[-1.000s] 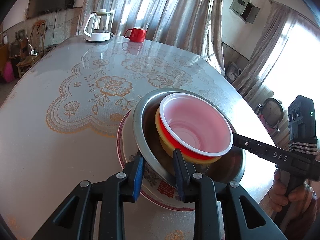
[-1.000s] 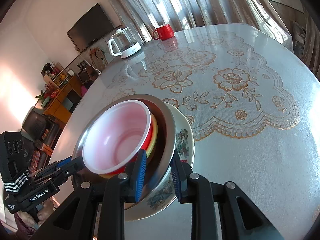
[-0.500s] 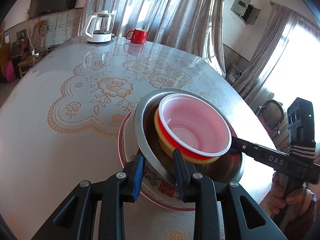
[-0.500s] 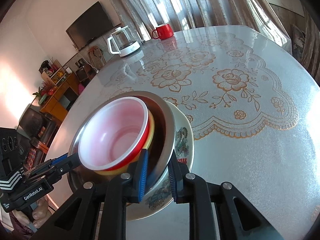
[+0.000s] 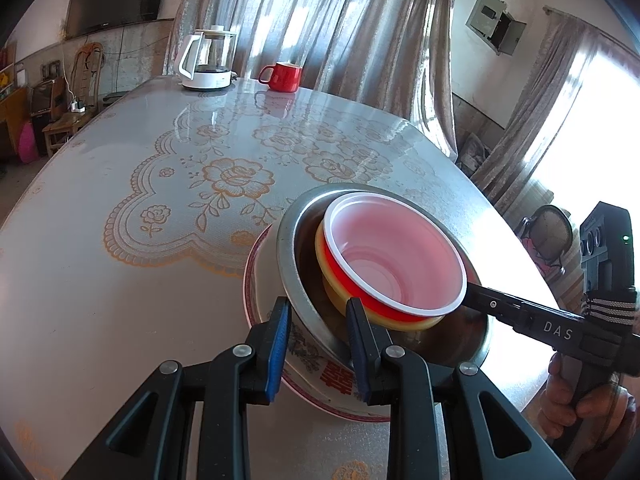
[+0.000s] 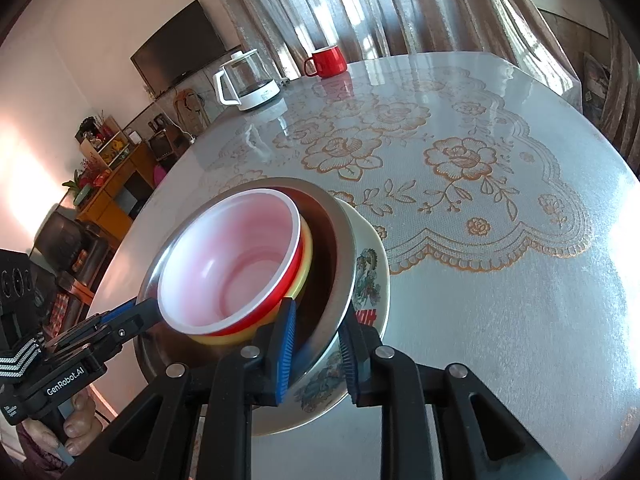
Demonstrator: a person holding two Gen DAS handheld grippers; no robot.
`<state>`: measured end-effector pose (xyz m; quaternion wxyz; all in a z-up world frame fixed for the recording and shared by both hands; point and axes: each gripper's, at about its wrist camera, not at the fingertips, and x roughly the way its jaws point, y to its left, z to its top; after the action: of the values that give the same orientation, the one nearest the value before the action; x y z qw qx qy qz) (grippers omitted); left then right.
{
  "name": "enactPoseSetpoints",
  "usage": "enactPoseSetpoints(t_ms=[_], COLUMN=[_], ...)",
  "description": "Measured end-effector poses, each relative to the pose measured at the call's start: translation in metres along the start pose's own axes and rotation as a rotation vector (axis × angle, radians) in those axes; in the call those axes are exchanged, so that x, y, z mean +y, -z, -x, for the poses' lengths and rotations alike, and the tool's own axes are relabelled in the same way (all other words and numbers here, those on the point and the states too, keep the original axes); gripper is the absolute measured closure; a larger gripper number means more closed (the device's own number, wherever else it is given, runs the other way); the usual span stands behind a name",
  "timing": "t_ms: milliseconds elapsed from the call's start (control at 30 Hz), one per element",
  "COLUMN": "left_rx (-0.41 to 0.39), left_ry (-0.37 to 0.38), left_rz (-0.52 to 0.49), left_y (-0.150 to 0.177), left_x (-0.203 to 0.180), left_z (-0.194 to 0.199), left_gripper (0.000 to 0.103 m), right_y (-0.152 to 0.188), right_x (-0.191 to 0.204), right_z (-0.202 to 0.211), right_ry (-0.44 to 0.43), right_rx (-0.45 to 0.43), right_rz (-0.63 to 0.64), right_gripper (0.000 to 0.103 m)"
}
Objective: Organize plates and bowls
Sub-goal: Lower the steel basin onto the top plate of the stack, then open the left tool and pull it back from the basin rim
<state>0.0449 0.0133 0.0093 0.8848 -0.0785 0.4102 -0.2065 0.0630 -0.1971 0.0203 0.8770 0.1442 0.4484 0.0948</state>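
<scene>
On the near table edge: we've got one nested stack, both grippers on it.
Stack: red bowl (image 5: pixel 394 258) with white inside sits in a yellow bowl (image 5: pixel 400 318), that in the steel bowl (image 5: pixel 296 258), that on the plate (image 5: pixel 308 354) with the floral print. All tilted in both views, not flat.
Where: near the table (image 5: pixel 120 280) edge, well apart from everything else on it.
Left gripper (image 5: pixel 318 344): jaws narrow, clamped across the steel bowl rim at our near side; one pad outside the wall above the plate, one inside the bowl.
Right gripper (image 6: pixel 316 354): same kind of grip on the opposite rim, one pad inside the steel bowl, one between bowl wall and plate. Its jaws have just closed a touch and opened back, rim between them throughout.
Plate contact: we can't tell whether either pad also pinches the plate.
Step, our read: stack built, being held or repositioned as one.
Risk 1: thin slick steel rim, small pad area; uneven lift could let it slip out of a jaw.
Risk 2: if only the steel bowl is gripped, lifting leaves the plate behind or drags it off the edge.
Risk 3: tilt plus loose nesting; red and yellow bowls may slide out.
Far end: kettle (image 5: pixel 208 60) and mug (image 5: pixel 282 76), clear of us.
</scene>
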Motion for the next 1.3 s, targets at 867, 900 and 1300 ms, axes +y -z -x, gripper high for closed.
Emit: enactPoseSetpoints(t_ms=[867, 900, 1300], left_rx=[-0.032, -0.035, -0.069], left_ry=[-0.041, -0.044, -0.196], left_rz=[0.044, 0.046, 0.042], left_y=[0.01, 0.01, 0.018], left_x=[0.002, 0.002, 0.002], left_z=[0.016, 0.017, 0.027], left_gripper=[0.065, 0.065, 0.051], right_y=[0.012, 0.012, 0.016], right_x=[0.011, 0.011, 0.015], right_z=[0.008, 0.008, 0.016], right_ry=[0.018, 0.022, 0.084], right_rx=[-0.029, -0.031, -0.066], right_rz=[0.031, 0.035, 0.067], right_gripper=[0.076, 0.076, 0.074])
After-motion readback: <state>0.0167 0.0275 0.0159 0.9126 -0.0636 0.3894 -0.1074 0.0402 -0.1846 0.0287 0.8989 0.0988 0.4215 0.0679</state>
